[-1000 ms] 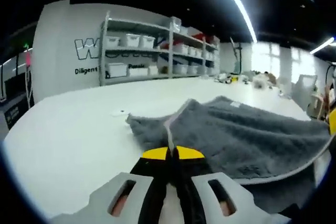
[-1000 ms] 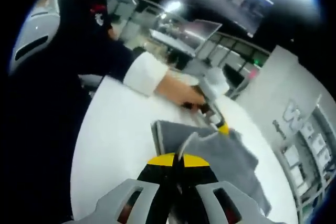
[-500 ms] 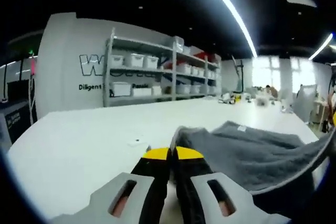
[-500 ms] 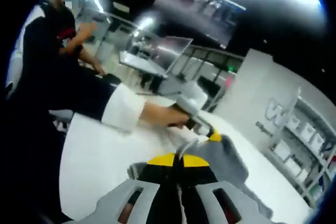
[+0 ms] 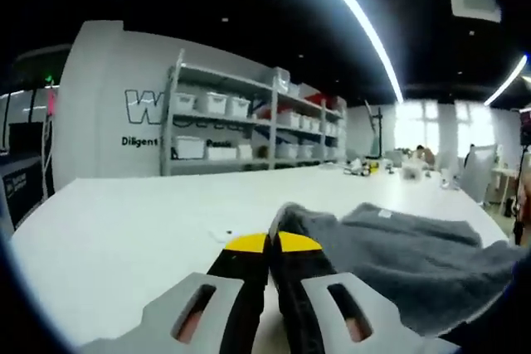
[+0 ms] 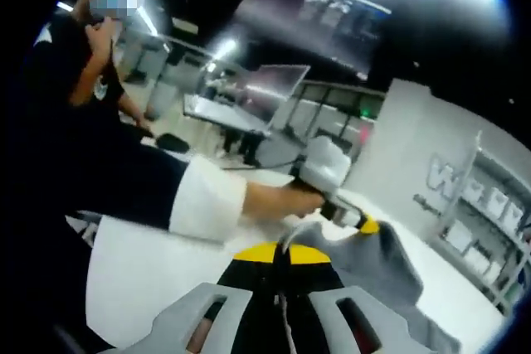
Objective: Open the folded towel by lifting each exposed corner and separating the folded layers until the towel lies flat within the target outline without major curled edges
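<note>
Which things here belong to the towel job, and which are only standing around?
Part of the job:
- grey towel
- left gripper, shut on a towel corner
- right gripper, shut on a towel edge
- white table under the towel

Just lying about:
- shelf rack with white bins
- small items at the table's far end
</note>
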Motion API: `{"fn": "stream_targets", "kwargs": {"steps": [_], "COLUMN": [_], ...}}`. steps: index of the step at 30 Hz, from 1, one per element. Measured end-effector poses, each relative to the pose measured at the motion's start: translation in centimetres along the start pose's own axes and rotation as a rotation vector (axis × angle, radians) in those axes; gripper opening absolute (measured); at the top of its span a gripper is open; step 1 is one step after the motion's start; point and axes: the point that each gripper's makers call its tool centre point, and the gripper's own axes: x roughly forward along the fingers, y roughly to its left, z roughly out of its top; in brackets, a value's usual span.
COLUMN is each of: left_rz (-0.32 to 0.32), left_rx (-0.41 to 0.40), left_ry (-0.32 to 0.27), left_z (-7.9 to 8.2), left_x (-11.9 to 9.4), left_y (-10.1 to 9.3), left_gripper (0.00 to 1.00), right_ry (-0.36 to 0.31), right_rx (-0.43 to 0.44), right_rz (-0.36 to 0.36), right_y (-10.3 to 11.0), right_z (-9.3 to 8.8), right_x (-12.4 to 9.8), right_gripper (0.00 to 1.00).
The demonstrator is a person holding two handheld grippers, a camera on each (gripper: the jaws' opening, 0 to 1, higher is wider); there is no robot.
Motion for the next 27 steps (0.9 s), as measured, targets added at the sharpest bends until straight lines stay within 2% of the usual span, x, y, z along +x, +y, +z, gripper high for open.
{"fn": "stream_targets", "kwargs": {"steps": [2,4,6,9,10,14,20,27], "left_rz": [0.009,0.009,0.016,0.021,0.024,0.032,0.03,0.065], "left_rx": [0.01,0.012,0.029,0.058,0.072,0.094,0.048,0.069], "left_ry": [0.015,0.03,0.04,0.061,0.065,0.095,0.139,0.17], "left_z": [-0.4,-0.6,-0.7,-0.9,-1.0,-1.6,-2.5,-2.8], "left_x": [-0.3,-0.5,-0.8,-1.1,-1.5,-2.1,-3.5,-5.3], "left_y": [0.4,0.7,0.9,1.4,1.0,2.3,4.3,6.7], "left_gripper": [0.02,0.02,0.02,0.02,0.02,0.02,0.02,0.02], "right_ry": [-0.038,-0.054,-0.06,-0.045,-0.037,-0.012,0.016,0.048], "right_rx": [-0.001,0.034,0.033,0.009,-0.006,-0.03,-0.081,-0.103], "right_rz": [-0.004,0.024,0.036,0.05,0.052,0.065,0.084,0.096], "right_y": [0.2,0.6,0.8,1.2,1.3,2.1,3.3,4.8], "right_z": [0.0,-0.1,0.0,-0.1,-0.3,-0.5,-0.5,-0.6], "right_x": [1.1,1.8,2.1,2.7,3.1,4.4,6.7,8.7], "right_gripper": [0.0,0.0,0.0,0.0,0.0,0.0,0.0,0.0]}}
